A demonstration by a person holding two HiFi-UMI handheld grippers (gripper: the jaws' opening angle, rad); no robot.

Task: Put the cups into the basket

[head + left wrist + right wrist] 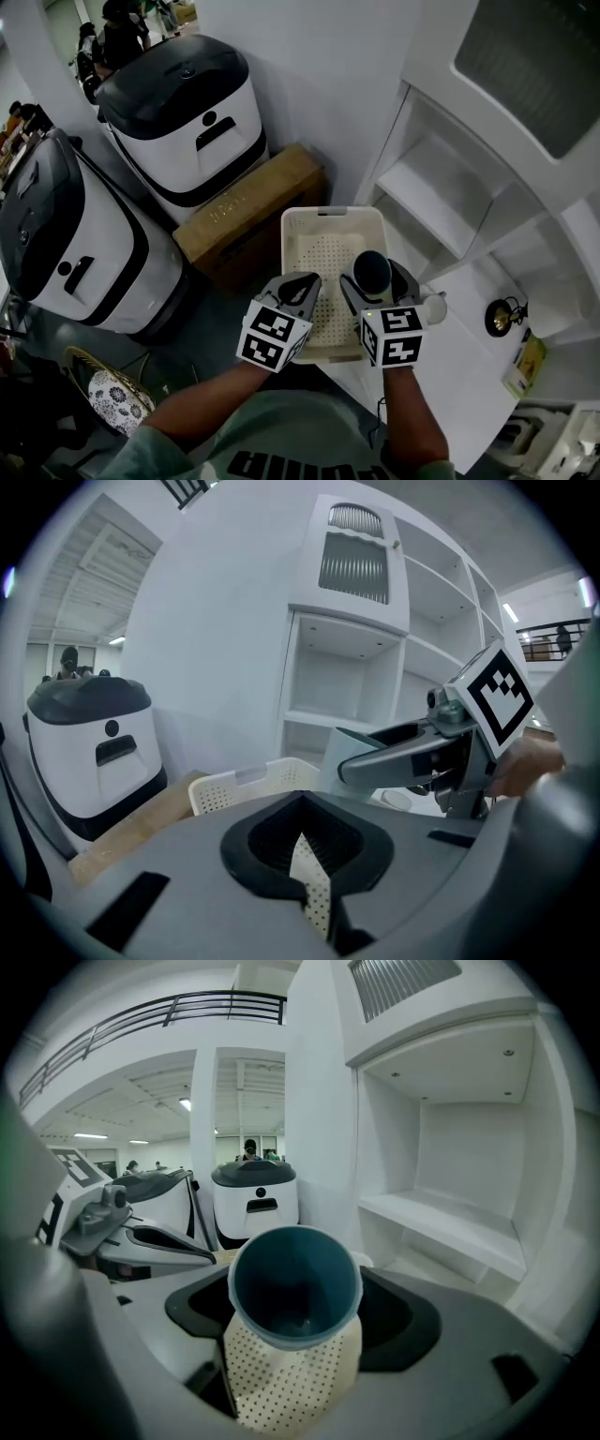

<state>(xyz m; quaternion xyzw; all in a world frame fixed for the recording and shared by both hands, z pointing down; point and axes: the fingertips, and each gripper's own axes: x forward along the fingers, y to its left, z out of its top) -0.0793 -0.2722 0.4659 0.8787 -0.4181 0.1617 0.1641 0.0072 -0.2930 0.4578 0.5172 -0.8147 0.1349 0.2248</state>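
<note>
A blue-grey cup (371, 270) sits upright between the jaws of my right gripper (375, 274), which is shut on it. It hangs over the near right part of the cream perforated basket (330, 215). In the right gripper view the cup's open mouth (295, 1288) faces me, with the basket floor (291, 1387) below it. My left gripper (301, 281) hovers over the basket's near left part, shut with nothing in it. In the left gripper view only a sliver of basket floor (309, 878) shows between the jaws; the basket rim (239, 786) and the cup (349, 754) lie beyond.
The basket rests on a white table (469, 366) beside white shelving (441, 202). A cardboard box (253, 211) and two white-and-black machines (187, 112) stand to the left. A small white round object (434, 307) and a gold trinket (502, 317) lie on the table at right.
</note>
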